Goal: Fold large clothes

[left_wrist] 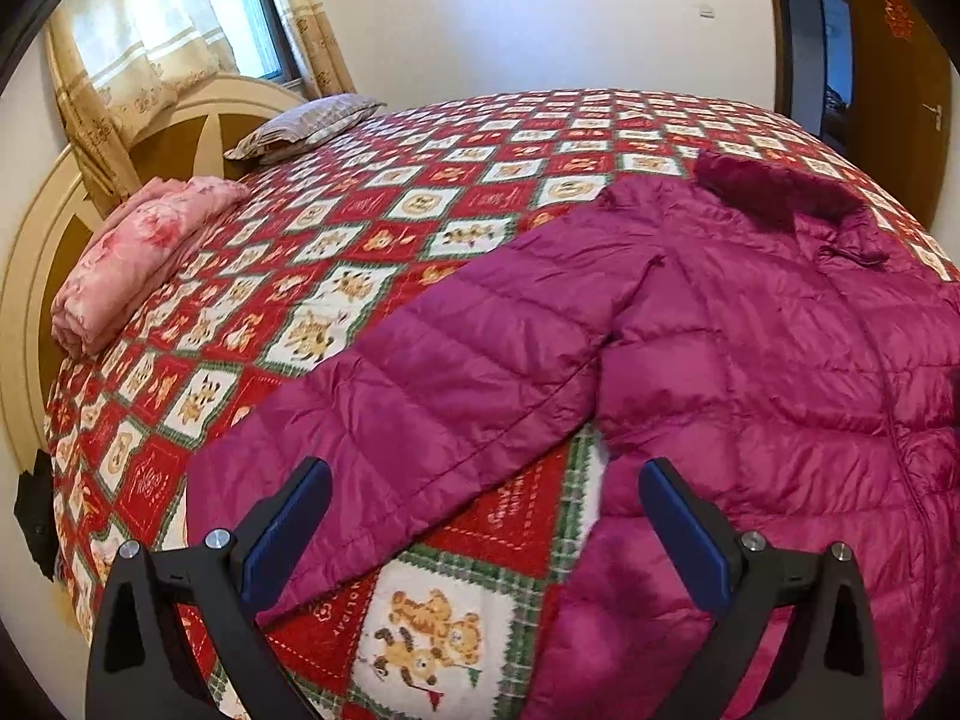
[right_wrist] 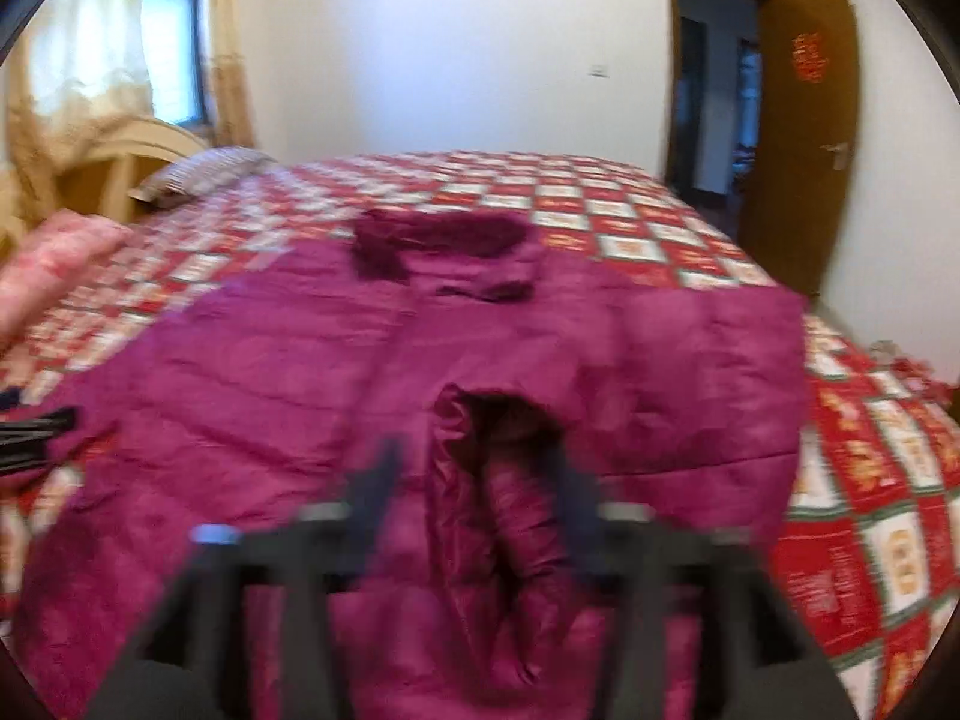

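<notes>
A magenta quilted down jacket [left_wrist: 750,324] lies on the bed, its collar toward the far side and one sleeve [left_wrist: 420,384] stretched toward the near left. My left gripper [left_wrist: 483,480] is open and empty, hovering just above the sleeve and the jacket's lower edge. In the blurred right wrist view the jacket [right_wrist: 300,372] fills the middle. My right gripper [right_wrist: 480,480] holds the cuff of the other sleeve [right_wrist: 510,480] between its fingers, over the jacket's front. The left gripper's tip [right_wrist: 36,429] shows at the left edge there.
The bed has a red and white patterned quilt [left_wrist: 336,228]. A folded pink blanket [left_wrist: 132,258] and a striped pillow [left_wrist: 300,126] lie by the headboard at the left. A curtained window is behind them. An open wooden door [right_wrist: 798,138] stands at the far right.
</notes>
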{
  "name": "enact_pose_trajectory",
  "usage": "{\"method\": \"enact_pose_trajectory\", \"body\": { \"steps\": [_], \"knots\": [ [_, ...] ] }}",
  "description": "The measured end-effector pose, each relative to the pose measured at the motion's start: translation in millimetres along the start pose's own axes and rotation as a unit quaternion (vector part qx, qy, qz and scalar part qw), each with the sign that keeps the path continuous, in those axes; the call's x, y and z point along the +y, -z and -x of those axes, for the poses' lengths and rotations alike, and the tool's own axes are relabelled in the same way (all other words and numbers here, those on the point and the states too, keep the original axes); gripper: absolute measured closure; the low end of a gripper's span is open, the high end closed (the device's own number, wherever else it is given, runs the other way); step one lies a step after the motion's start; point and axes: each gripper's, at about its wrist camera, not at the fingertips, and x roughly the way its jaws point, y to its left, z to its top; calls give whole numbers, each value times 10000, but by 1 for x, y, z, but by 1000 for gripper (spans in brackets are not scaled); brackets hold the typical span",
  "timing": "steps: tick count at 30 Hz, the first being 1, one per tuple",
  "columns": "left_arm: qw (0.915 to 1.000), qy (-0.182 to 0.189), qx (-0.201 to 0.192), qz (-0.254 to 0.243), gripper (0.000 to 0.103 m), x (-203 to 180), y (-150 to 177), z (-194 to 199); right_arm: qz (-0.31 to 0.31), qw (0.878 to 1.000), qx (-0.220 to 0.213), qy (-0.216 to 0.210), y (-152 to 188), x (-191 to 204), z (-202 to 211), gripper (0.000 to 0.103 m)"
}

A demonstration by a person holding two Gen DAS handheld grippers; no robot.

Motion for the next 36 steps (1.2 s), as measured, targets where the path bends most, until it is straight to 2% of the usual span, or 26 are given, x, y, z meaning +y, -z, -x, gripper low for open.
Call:
{"method": "enact_pose_trajectory", "body": {
  "steps": [3,5,9,12,16,18,21,24,27,31,33,35,36],
  "knots": [
    [9999,-23,57,80,1,1,0,-2,111,9996,-206,-134,1,11,20,33],
    [10000,-23,53,55,1,-3,-3,0,-106,9990,-307,-293,-2,2,30,33],
    [9999,61,-123,-84,1,-20,-12,14,-670,9957,-641,-49,-8,-33,50,33],
    [9992,200,-248,-223,1,-43,-22,25,-1308,9872,-810,428,-9,-75,59,33],
    [9977,582,-253,-252,1,-78,-36,34,-2168,9669,-495,1250,-6,-144,41,35],
    [9960,794,-293,-290,1,-100,-42,41,-2319,9609,-301,1482,-4,-164,29,35],
    [9905,1259,-318,-457,1,-141,-49,52,-2380,9595,23,1506,2,-182,9,35],
    [9837,1617,-334,-717,1,-188,-53,57,-2323,9627,132,1381,9,-184,3,35],
    [9791,1833,-159,-865,1,-222,-52,49,-2239,9677,169,1143,10,-180,-2,35],
    [9756,1951,18,-1003,1,-261,-47,32,-1995,9740,188,1053,15,-171,-4,35],
    [9726,2070,-6,-1055,10,-272,-44,28,-1929,9750,180,1089,17,-169,-5,35],
    [9685,2170,53,-1219,65,-282,-39,24,-1875,9763,216,1062,19,-168,-9,35],
    [9660,2221,166,-1313,73,-286,-38,21,-1815,9780,250,999,20,-166,-11,35]
  ]
}}
